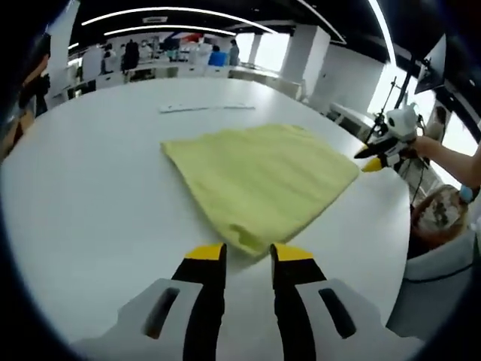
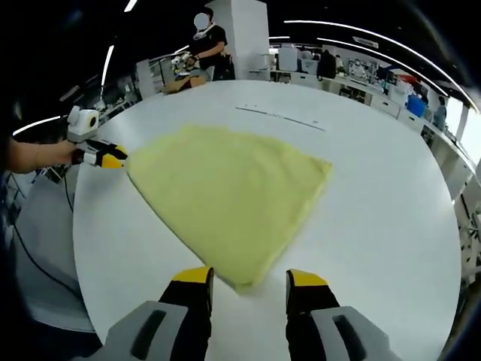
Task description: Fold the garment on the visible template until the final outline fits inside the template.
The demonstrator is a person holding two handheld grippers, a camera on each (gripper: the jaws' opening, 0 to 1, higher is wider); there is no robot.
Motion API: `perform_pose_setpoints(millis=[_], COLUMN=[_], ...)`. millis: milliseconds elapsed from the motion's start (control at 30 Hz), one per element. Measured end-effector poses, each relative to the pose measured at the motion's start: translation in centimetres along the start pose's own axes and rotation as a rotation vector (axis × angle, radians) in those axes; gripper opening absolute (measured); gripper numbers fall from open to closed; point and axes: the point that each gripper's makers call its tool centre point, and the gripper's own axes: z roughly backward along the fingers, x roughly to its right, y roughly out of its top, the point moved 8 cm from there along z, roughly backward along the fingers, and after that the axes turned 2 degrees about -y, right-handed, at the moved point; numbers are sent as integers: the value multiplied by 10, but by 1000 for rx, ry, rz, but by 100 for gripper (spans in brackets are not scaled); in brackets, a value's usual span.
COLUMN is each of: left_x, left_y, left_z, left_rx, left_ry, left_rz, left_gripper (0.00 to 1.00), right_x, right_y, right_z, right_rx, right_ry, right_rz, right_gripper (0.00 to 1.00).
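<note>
A pale yellow garment (image 1: 259, 177) lies folded flat, roughly triangular, on the round white table (image 1: 90, 188). My left gripper (image 1: 249, 254) is open, its yellow-tipped jaws just short of the garment's near corner. In this view my right gripper (image 1: 373, 159) is at the garment's right corner, held by a hand. In the right gripper view the garment (image 2: 225, 195) spreads ahead, and my right gripper (image 2: 249, 279) is open with the near corner lying between its tips. My left gripper (image 2: 109, 159) is at the left corner. A thin pale strip (image 1: 207, 107) (image 2: 282, 118) lies beyond the garment.
The table's edge (image 1: 391, 248) curves close on the right, with a chair (image 1: 440, 214) beyond it. A person (image 2: 207, 41) stands past the far edge (image 2: 195, 86). Desks and screens line the background. Bare tabletop (image 2: 376, 226) spreads around the garment.
</note>
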Motion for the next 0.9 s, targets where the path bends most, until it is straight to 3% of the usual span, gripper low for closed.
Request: perform_pose_setpoints(millis=[133,500,900], left_x=[2,4,-1], left_y=[-4,-9,-13], left_z=[0,-3,-7], left_rx=[39,66,71], left_ry=[14,26,19], left_rz=[78,122,151], left_gripper=[12,5,1], right_x=[1,-1,-4], right_y=[-7,-17,-22], right_z=[2,-4,-9], right_rx=[-1,51,62], right_ry=[-14,0,7], right_rz=[-8,-152,-168], right_gripper=[23,7,0])
